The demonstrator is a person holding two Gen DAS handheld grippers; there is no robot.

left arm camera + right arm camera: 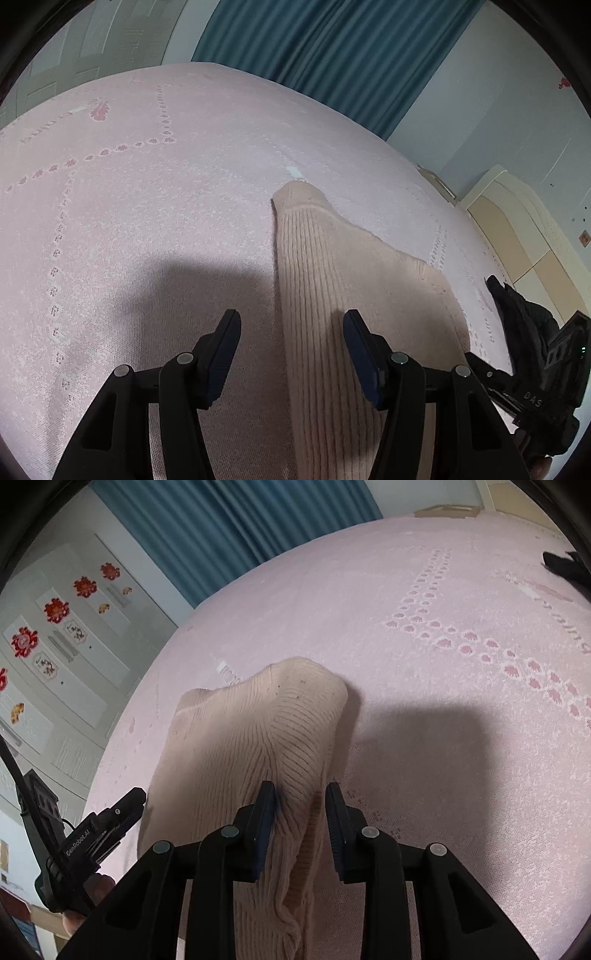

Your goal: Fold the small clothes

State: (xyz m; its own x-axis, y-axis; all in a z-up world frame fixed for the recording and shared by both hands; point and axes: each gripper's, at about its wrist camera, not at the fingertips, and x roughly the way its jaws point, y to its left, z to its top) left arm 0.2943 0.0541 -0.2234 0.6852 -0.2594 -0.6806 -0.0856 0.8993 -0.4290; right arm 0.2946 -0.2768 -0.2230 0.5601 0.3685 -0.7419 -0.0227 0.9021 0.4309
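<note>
We see a pink bedspread (147, 221) filling most of both views, woven with rows of small paw prints; it bears everything else here. Behind it, a blue curtain (332, 48) hangs across the top of the left wrist view and the upper left of the right wrist view; white cupboard doors (74, 635) with red flower stickers stand at the left edge of the right wrist view.

On the bedspread lies the beige ribbed knit garment (251, 731), running from the centre of each frame down to the bottom edge; in the right wrist view its upper part is lifted into a humped fold. A dark garment (517, 314) lies at the right edge of the left wrist view, apart from the beige one.

We find the left gripper (291, 321) with its jaws well apart, above the garment's left edge, nothing pinched between them. The right gripper (301, 794) has a bunched ridge of the knit between its jaws; the left pad touches the cloth, the right pad stands clear of it.
</note>
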